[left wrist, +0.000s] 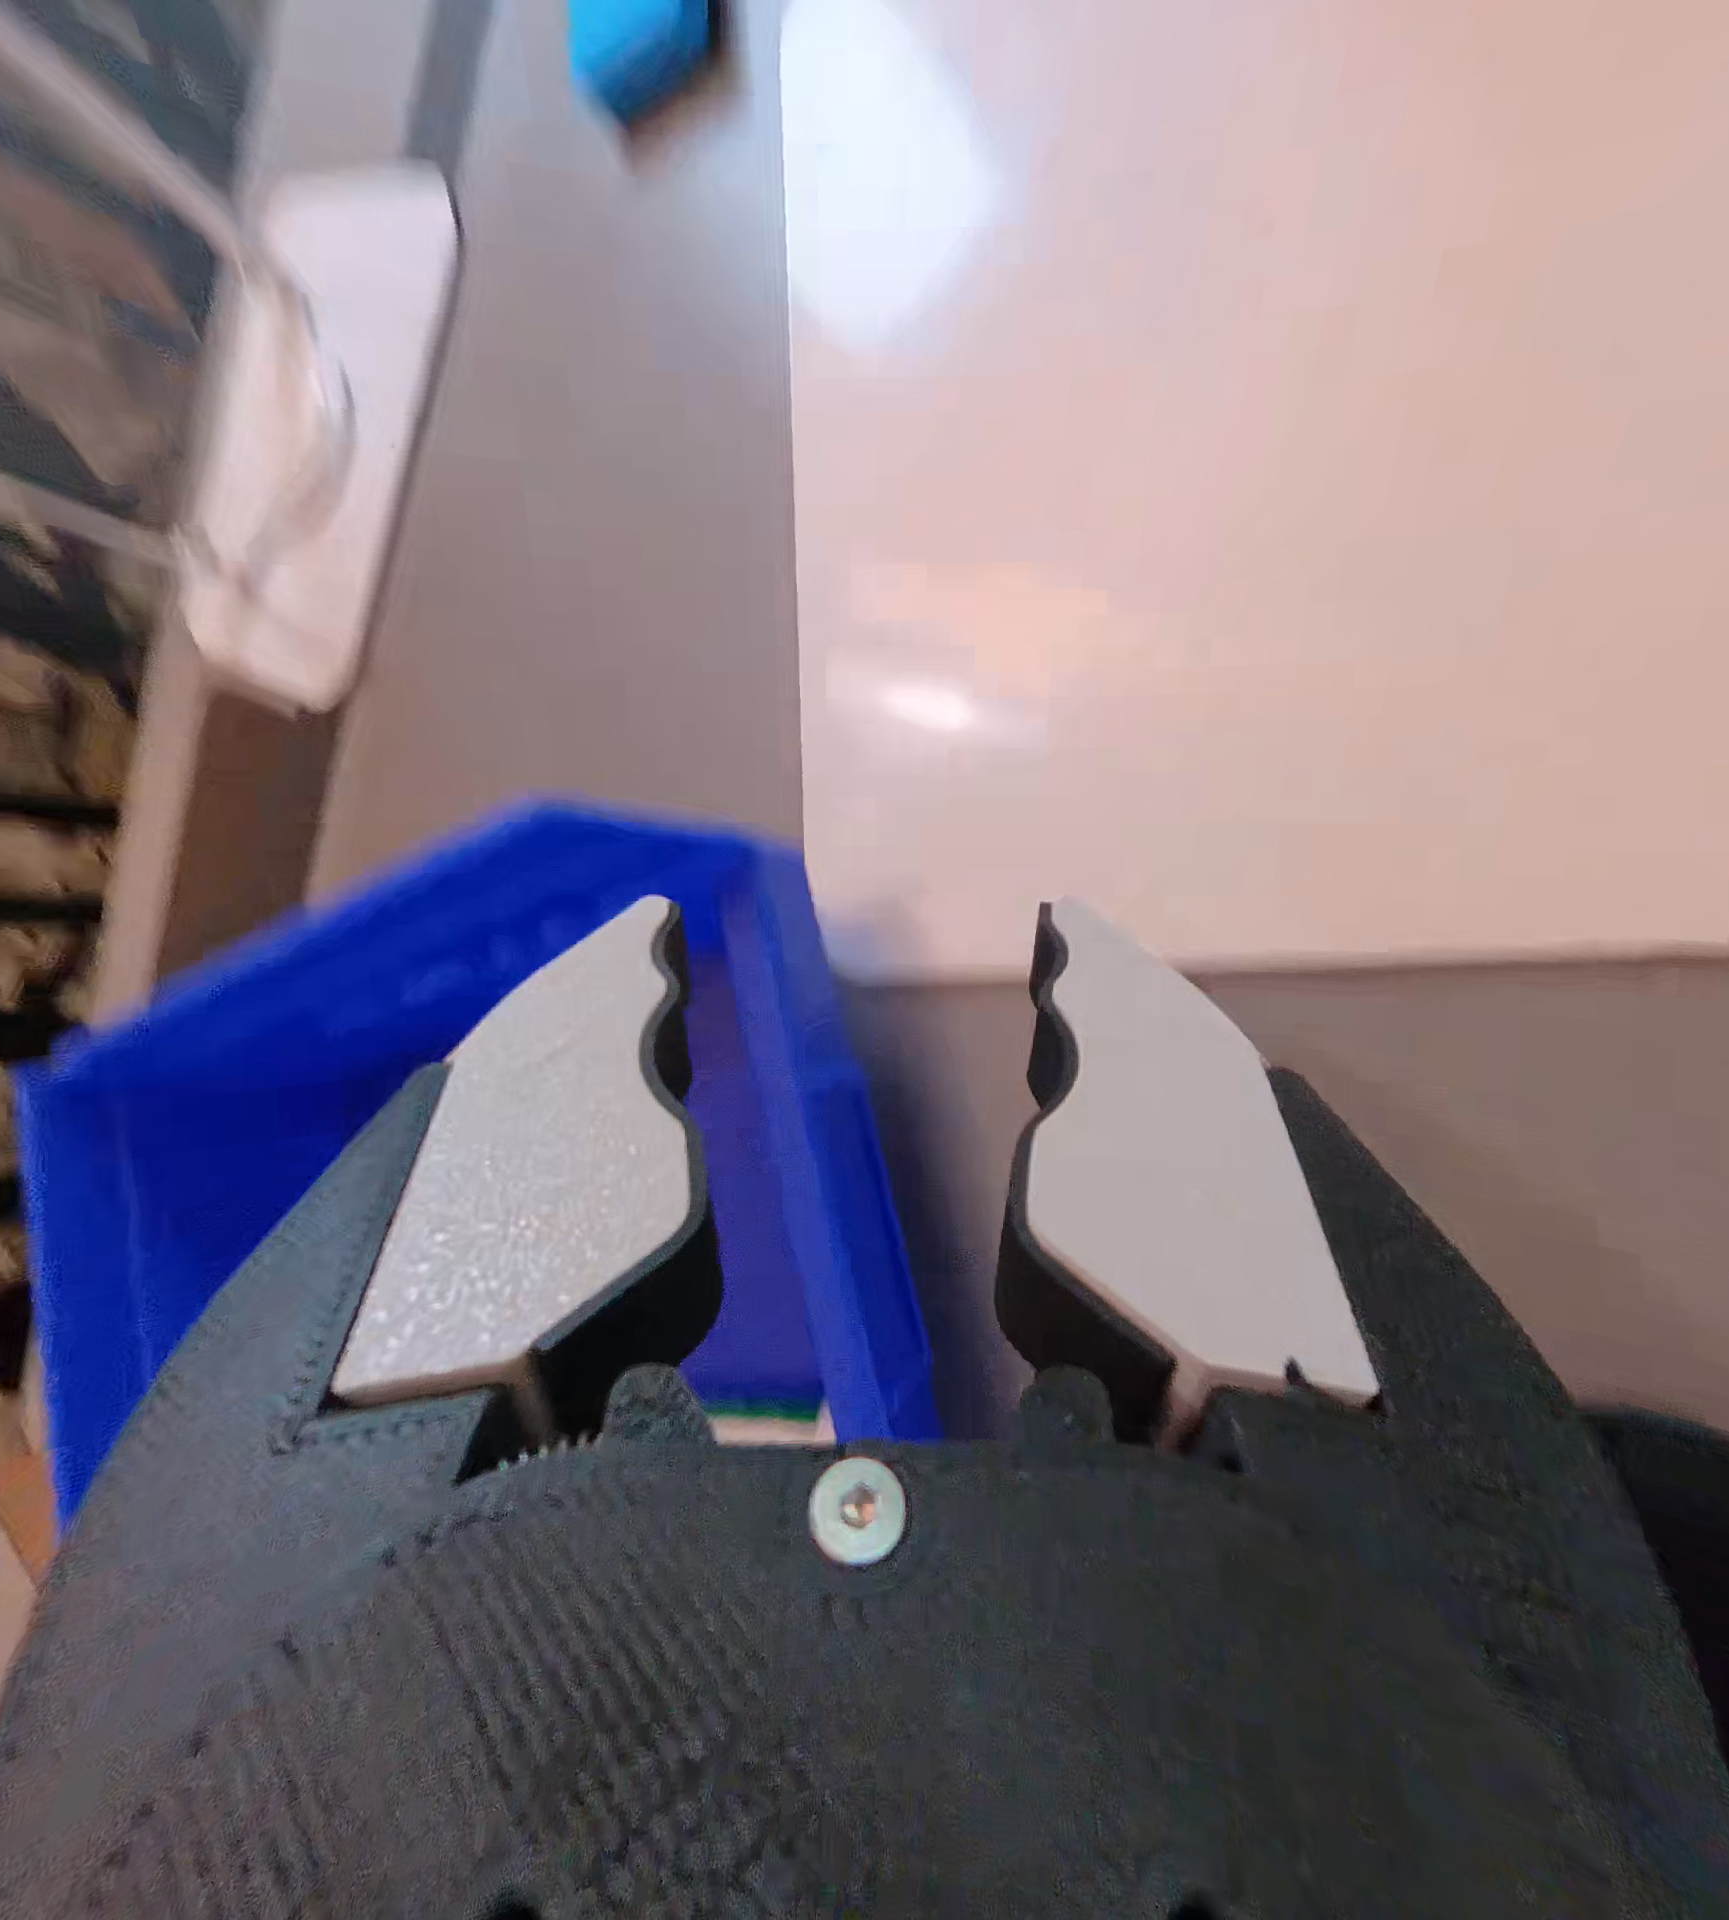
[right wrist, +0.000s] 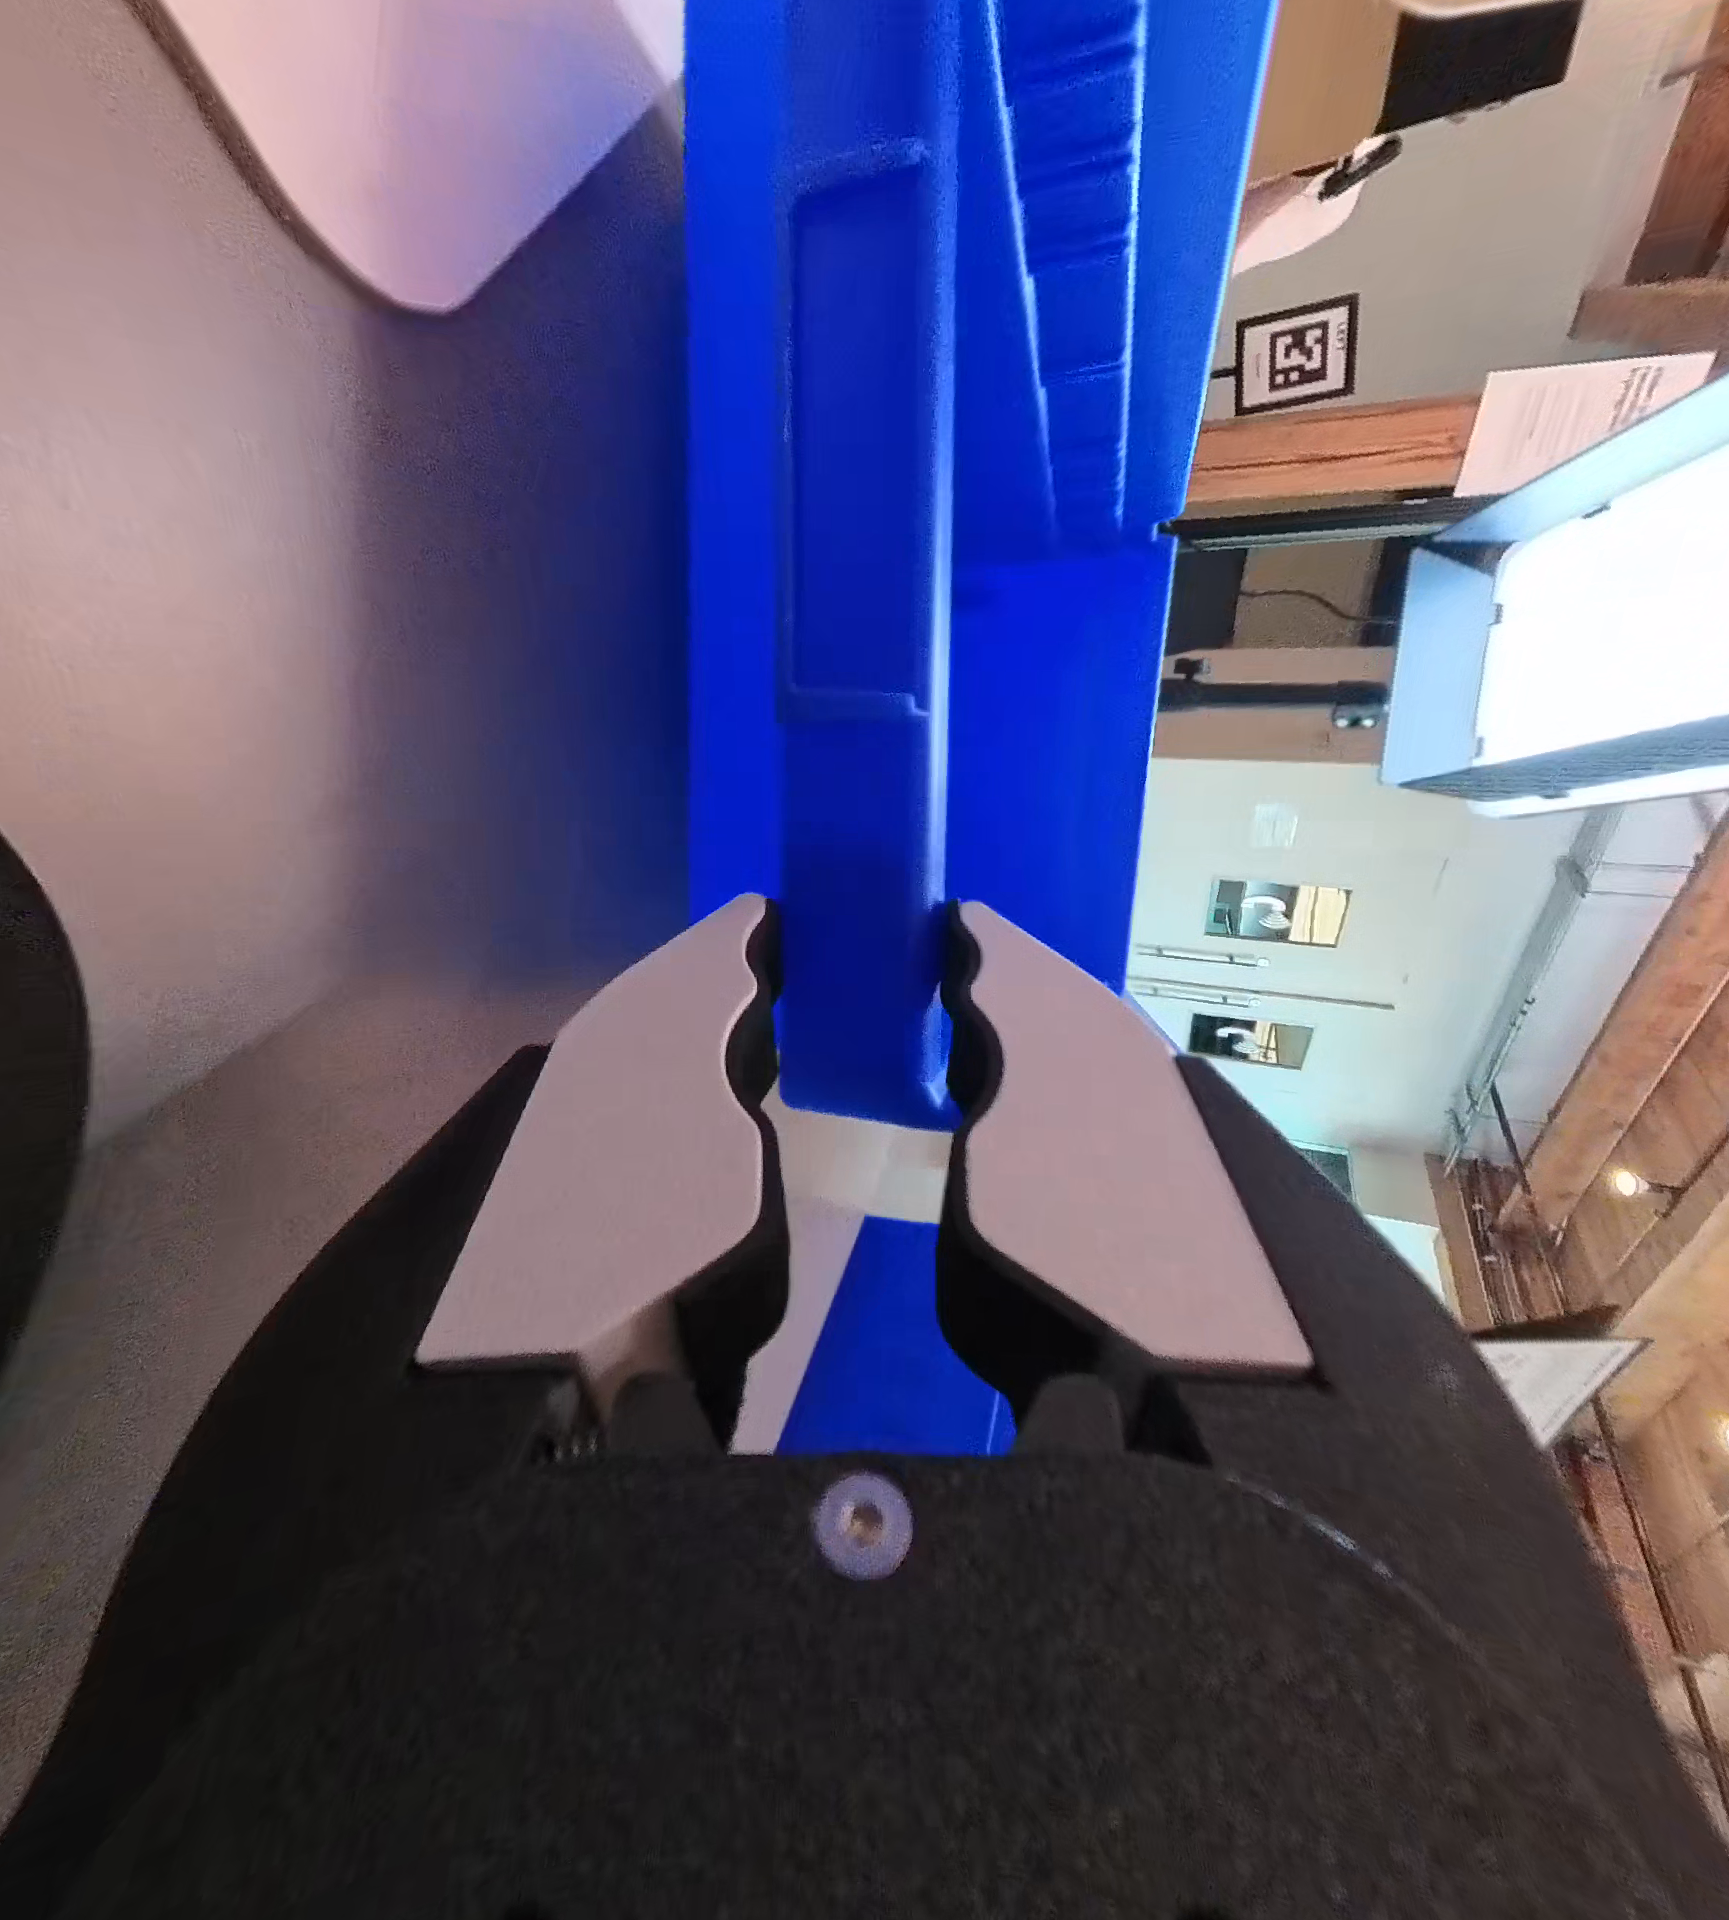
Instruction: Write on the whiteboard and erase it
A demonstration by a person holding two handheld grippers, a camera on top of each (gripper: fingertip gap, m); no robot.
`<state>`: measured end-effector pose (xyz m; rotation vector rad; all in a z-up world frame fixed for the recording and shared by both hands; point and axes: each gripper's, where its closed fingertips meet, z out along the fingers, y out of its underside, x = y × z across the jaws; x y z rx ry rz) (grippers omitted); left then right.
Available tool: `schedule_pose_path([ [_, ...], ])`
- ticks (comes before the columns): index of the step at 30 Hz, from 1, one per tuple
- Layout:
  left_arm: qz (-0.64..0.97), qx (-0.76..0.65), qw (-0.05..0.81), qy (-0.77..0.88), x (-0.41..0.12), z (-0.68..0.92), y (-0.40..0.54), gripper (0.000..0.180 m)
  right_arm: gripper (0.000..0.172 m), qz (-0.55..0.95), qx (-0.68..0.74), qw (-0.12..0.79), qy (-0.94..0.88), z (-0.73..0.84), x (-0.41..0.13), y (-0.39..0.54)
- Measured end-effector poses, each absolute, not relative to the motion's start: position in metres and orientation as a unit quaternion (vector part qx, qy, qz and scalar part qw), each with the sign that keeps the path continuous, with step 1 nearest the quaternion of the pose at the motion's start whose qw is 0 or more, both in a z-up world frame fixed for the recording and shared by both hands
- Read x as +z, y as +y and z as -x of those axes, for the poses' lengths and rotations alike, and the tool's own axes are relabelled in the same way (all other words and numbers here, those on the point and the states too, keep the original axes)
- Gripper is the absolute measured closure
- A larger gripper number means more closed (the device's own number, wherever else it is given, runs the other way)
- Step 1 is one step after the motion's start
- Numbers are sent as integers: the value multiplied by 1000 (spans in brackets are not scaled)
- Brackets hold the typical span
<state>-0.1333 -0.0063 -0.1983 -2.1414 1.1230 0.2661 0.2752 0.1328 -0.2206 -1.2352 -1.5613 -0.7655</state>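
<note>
The whiteboard [left wrist: 1255,468] lies flat on a grey table [left wrist: 590,520]; its corner also shows in the right wrist view [right wrist: 403,125]. It looks blank where I can see it. A blue plastic bin [left wrist: 247,1091] stands by the board's left edge. My left gripper [left wrist: 860,925] is open and empty, and hovers over the bin's right wall and the board's near corner. My right gripper [right wrist: 858,914] is shut on a wall of the blue bin [right wrist: 860,623], with both pads pressed on it. No marker or eraser is clearly in view.
A blurred light-blue object [left wrist: 642,52] lies at the far end of the table. A clear plastic container [left wrist: 112,364] stands at the left. A dark rounded thing [left wrist: 1722,1558] sits at the near right. Wooden shelves [right wrist: 1670,1091] and a lit panel [right wrist: 1618,623] lie beyond.
</note>
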Motion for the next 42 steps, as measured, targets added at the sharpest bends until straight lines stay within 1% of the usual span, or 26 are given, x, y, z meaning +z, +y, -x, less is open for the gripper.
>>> schedule_pose_path([
  [1, 844, 106, 319, 417, -208, 153, -13, 115, 143, 499, -312, 484, -648, -281, -222, 138],
  [4, 881, 119, 239, 389, -235, 198, -33, 115, 142, 495, -291, 472, -669, -287, -238, 160],
  [6, 893, 114, 189, 393, -252, 212, -46, 118, 141, 494, -281, 472, -673, -284, -248, 183],
  [7, 891, 129, 188, 393, -254, 218, -45, 124, 141, 497, -277, 474, -672, -282, -248, 196],
  [8, 889, 145, 185, 392, -257, 224, -43, 137, 141, 521, -273, 460, -665, -283, -248, 210],
  [9, 890, 148, 173, 395, -261, 229, -44, 142, 138, 554, -268, 442, -652, -284, -249, 223],
  [10, 890, 145, 174, 395, -264, 230, -43, 143, 126, 577, -256, 433, -643, -282, -248, 232],
  [11, 891, 139, 179, 393, -265, 231, -41, 148, 121, 592, -242, 429, -638, -278, -246, 236],
  [13, 892, 143, 186, 385, -265, 237, -38, 150, 118, 605, -227, 436, -626, -271, -240, 240],
  [16, 895, 165, 191, 366, -265, 253, -31, 150, 119, 619, -239, 438, -607, -266, -236, 237],
  [19, 898, 181, 199, 348, -265, 275, -19, 150, 128, 611, -265, 438, -604, -258, -234, 228],
  [23, 898, 202, 209, 329, -265, 305, 0, 149, 126, 614, -243, 430, -616, -235, -241, 216],
  [26, 899, 217, 226, 307, -264, 316, 12, 149, 123, 628, -166, 449, -613, -199, -235, 200],
  [31, 903, 200, 263, 276, -261, 309, 17, 149, 121, 636, 46, 484, -599, -115, -209, 148],
  [33, 895, 166, 326, 257, -238, 301, 19, 146, 120, 631, 119, 493, -587, -90, -196, 130],
  [35, 879, 124, 403, 223, -197, 298, 18, 148, 120, 627, 179, 501, -569, -75, -183, 118],
  [37, 865, 105, 453, 189, -160, 310, 13, 149, 119, 624, 214, 512, -551, -69, -173, 115],
  [39, 870, 108, 451, 165, -143, 333, 9, 147, 118, 622, 222, 526, -536, -69, -168, 120],
  [41, 889, 117, 412, 161, -144, 359, 9, 147, 118, 624, 229, 535, -521, -71, -167, 125],
  [42, 905, 115, 376, 163, -151, 371, 10, 148, 118, 628, 237, 533, -514, -73, -169, 127],
])
